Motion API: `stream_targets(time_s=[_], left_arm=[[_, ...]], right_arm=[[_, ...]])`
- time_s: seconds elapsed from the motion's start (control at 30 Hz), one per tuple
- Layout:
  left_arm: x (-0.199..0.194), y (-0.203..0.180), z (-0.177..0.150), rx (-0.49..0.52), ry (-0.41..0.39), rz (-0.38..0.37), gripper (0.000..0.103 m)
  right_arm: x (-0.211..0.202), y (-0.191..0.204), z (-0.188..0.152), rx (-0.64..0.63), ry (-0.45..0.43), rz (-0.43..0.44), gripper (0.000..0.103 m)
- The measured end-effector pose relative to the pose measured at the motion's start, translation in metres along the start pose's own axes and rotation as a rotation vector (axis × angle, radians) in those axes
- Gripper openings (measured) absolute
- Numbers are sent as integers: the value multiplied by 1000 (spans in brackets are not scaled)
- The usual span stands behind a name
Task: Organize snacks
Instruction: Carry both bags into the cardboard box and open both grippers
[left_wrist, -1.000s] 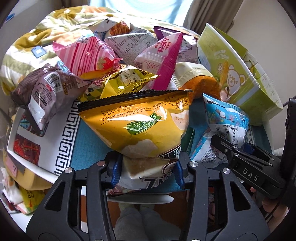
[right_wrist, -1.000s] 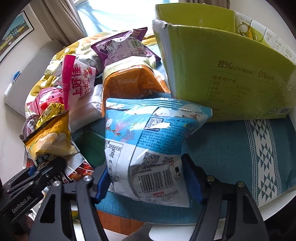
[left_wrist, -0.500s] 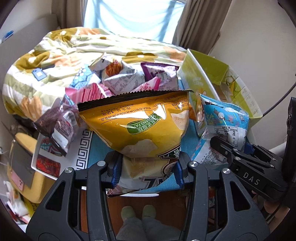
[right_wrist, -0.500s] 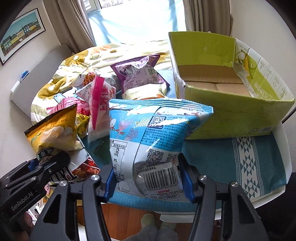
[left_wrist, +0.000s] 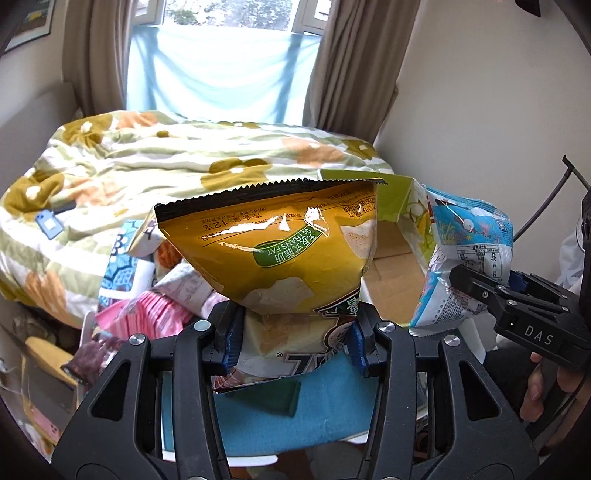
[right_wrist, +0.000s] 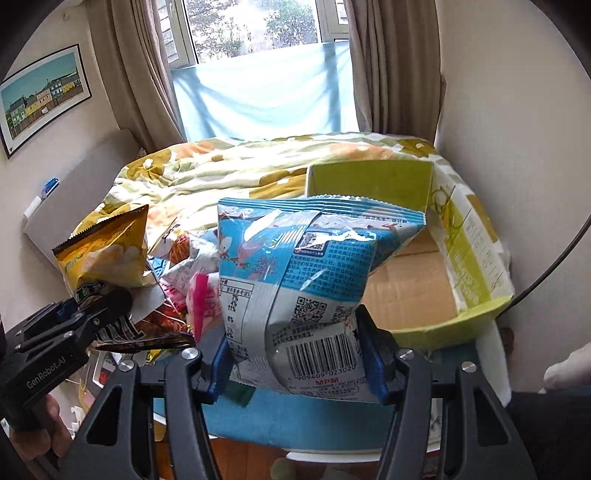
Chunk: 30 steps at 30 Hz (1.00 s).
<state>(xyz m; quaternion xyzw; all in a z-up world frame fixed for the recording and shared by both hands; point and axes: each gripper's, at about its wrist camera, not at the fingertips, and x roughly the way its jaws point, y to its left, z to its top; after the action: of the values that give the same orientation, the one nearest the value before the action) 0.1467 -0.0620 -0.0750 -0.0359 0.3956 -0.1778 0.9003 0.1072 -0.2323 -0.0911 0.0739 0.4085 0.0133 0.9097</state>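
My left gripper (left_wrist: 295, 334) is shut on the lower end of a yellow snack bag (left_wrist: 280, 251), which is held upright in the air above the table. The same bag (right_wrist: 107, 251) and the left gripper (right_wrist: 107, 306) appear at the left of the right wrist view. My right gripper (right_wrist: 295, 354) is shut on a blue and white snack bag (right_wrist: 306, 266) near its barcode, also lifted clear. That bag (left_wrist: 469, 258) shows at the right of the left wrist view. An open green cardboard box (right_wrist: 461, 258) stands behind the blue bag.
A pile of several snack bags (left_wrist: 155, 306) lies on the teal tablecloth (left_wrist: 258, 417) at the left. Behind the table is a bed with a flowered quilt (left_wrist: 147, 166), then a window with curtains. A hand (left_wrist: 543, 387) holds the right gripper's handle.
Both grippers have risen with their bags, which now hang well above the pile. The views have tilted up to take in the bed, the window and the box's bare cardboard floor.
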Motion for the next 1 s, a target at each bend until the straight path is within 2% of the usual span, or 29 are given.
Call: stream_targets(time_s=[0.2,0.4,0.57,0.7,0.77,0.8,0.83,0.87,1.0], left_arm=[[56,-46,51,-7,11,-11,42],[145,-82,98,-14,106,-13,42],[221,-106,113,-7,200,9,42],[265,-117,112,2,271,30,42],[278,-117,111,10,291,43,50],[282,-117,111,14,297,53,69],[284,-117,112,16,295,67,96],[283,-115,113,15,283,77,103],[267,-107,112,15,265,98,102]], right_arm=[[16,-50,44,-8,-15,-21,55],[53,-109,83,30,21,17,55],[77,-144,108,9,37,17,55],[98,-166,121,-1,61,12,55],[109,-175,126,4,77,23,55],[114,-179,128,4,85,25,55],[117,-181,129,3,92,29,55],[120,-183,129,0,98,33,55],[128,-185,129,-12,116,26,55]])
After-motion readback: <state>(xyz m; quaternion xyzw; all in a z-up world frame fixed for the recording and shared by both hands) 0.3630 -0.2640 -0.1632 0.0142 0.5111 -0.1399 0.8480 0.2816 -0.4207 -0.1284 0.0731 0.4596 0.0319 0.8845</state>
